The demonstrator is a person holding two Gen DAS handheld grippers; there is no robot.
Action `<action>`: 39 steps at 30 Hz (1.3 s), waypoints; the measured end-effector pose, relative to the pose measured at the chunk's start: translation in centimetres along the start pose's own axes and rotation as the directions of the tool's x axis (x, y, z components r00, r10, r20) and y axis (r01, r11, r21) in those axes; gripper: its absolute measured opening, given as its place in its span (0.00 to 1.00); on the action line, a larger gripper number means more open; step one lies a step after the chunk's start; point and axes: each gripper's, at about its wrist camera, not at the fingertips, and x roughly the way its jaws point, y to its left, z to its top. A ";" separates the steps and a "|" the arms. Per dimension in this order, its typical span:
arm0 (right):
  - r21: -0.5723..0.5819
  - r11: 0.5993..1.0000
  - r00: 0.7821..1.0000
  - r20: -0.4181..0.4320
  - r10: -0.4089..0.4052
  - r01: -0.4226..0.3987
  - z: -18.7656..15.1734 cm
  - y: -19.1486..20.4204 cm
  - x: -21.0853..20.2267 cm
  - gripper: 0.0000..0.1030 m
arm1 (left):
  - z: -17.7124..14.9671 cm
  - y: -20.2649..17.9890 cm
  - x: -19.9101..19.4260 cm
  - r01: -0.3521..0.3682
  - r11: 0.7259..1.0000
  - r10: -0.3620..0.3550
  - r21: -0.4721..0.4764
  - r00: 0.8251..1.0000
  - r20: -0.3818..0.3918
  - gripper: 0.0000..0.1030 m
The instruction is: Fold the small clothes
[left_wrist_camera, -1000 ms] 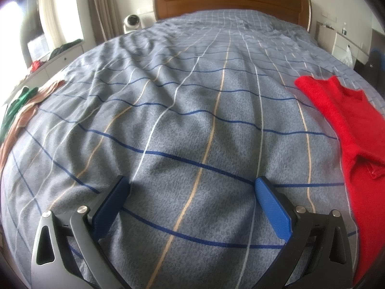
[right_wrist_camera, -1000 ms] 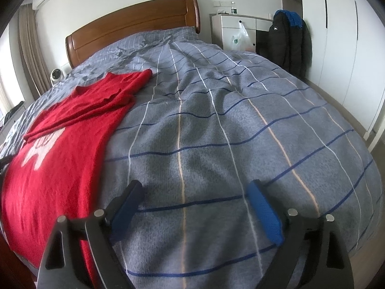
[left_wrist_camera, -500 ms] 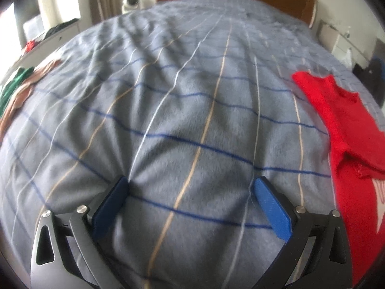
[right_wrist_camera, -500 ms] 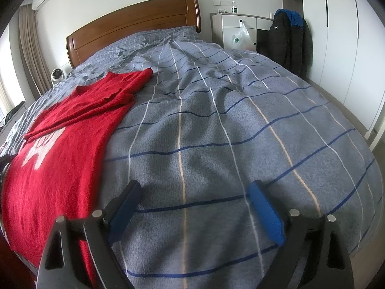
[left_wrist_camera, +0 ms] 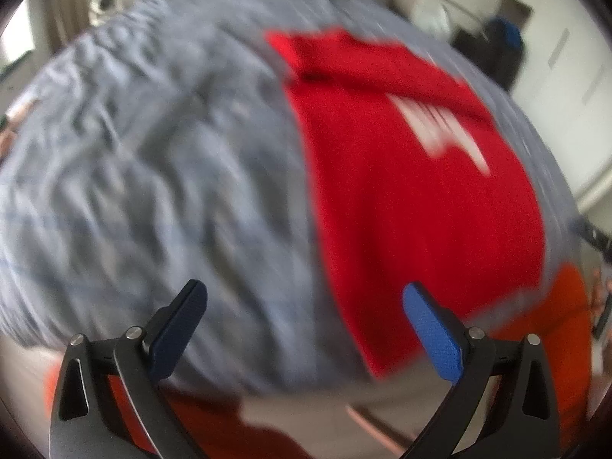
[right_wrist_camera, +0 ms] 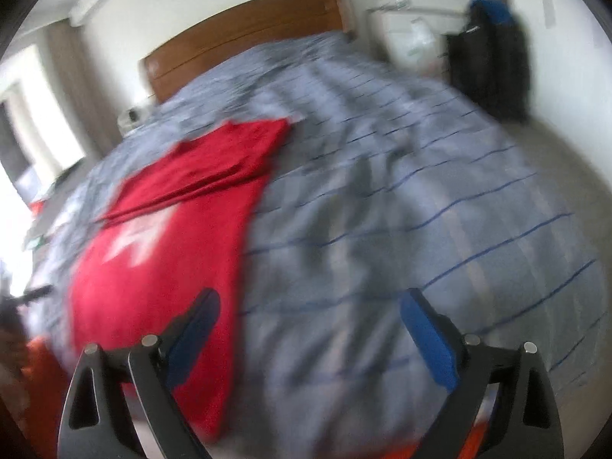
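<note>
Grey-blue checked bedding [right_wrist_camera: 401,199] is filling most of both views, covering a large bed [left_wrist_camera: 153,160] that I am looking across through heavy motion blur. Behind it, a brown wooden headboard [right_wrist_camera: 244,42] is standing against a pale wall, and a dark jacket [right_wrist_camera: 489,57] with a blue top is hanging to the right of the bed.

Lying on the bedding is a red sweater [left_wrist_camera: 413,191], spread out lengthwise with a white graphic showing on its front and a folded band of red fabric lying across its far end. In the right wrist view the same red sweater [right_wrist_camera: 160,252] is sitting on the left half of the bed, its near edge reaching the foot of the bed.

I am holding the left gripper [left_wrist_camera: 306,329] above the foot of the bed with its blue-padded fingers spread wide and nothing between them; its right finger is overlapping the sweater's near left corner in the view, though I cannot tell whether it is touching. The right gripper [right_wrist_camera: 310,332] is also spread wide and empty, its left finger appearing over the sweater's right edge.
</note>
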 end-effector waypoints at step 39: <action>0.265 0.918 0.955 0.052 0.290 -0.294 18.5 1.5 16.0 0.04 | 24.4 3.8 8.6 0.284 0.917 -0.248 -0.279 0.956 0.157 0.02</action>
